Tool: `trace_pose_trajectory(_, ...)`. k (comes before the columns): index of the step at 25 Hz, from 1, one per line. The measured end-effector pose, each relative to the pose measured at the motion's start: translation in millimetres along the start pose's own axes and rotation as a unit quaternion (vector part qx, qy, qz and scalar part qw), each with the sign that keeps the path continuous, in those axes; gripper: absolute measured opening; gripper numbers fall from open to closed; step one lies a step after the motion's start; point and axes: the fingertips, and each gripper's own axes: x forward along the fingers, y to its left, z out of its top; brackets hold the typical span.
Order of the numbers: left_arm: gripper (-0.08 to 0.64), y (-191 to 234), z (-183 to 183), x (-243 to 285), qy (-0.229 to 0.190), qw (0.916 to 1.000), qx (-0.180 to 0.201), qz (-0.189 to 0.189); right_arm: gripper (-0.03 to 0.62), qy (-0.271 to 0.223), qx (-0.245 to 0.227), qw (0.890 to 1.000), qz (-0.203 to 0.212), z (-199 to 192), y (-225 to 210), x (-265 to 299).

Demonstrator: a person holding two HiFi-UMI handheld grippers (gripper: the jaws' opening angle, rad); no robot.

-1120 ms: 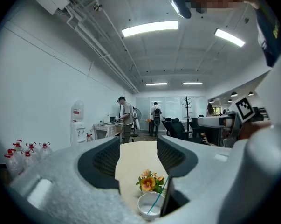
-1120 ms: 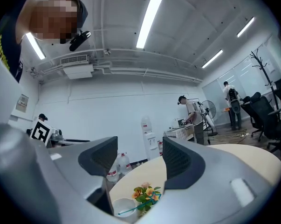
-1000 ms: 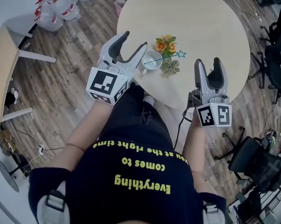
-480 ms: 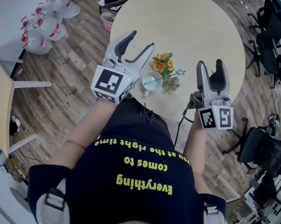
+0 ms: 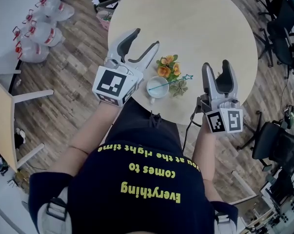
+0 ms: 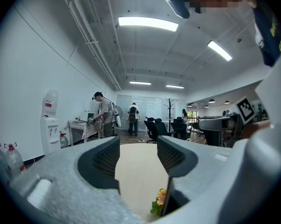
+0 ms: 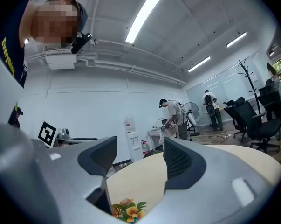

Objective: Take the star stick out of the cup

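In the head view a white cup (image 5: pixel 157 87) stands near the front edge of the round beige table (image 5: pixel 205 28). A thin teal star stick (image 5: pixel 178 80) leans out of the cup toward the right, its star end up. My left gripper (image 5: pixel 143 39) hovers open just left of the cup, holding nothing. My right gripper (image 5: pixel 217 66) is open and empty to the right of the stick. In the gripper views only the orange flowers (image 6: pixel 161 197) (image 7: pixel 126 211) show below the jaws; the cup is hidden there.
A small pot of orange flowers (image 5: pixel 167 67) and a green succulent (image 5: pixel 179 87) sit right beside the cup. Black office chairs (image 5: pixel 285 38) stand at the right, water bottles (image 5: pixel 37 26) on the wooden floor at the upper left. People stand far off in the room (image 6: pixel 103 115).
The table and cup have shifted slightly in the head view. Both grippers have stayed open beside the cup, keeping about the same places.
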Motion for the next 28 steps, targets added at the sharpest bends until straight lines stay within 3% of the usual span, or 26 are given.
trace_pose_trajectory(11,0.252,-7.8,-19.3,17.7,0.021,0.9997,-0.012,0.0,0.307,0.036,0.03,0.999,0.023,-22.1,-12.5,12.6)
trace_pose_trajectory(28,0.252,-14.9,-71.8,30.4,0.06,0.9976,-0.029,-0.019,0.29,0.144,0.112,0.982,0.044,-126.5,-13.8,9.0)
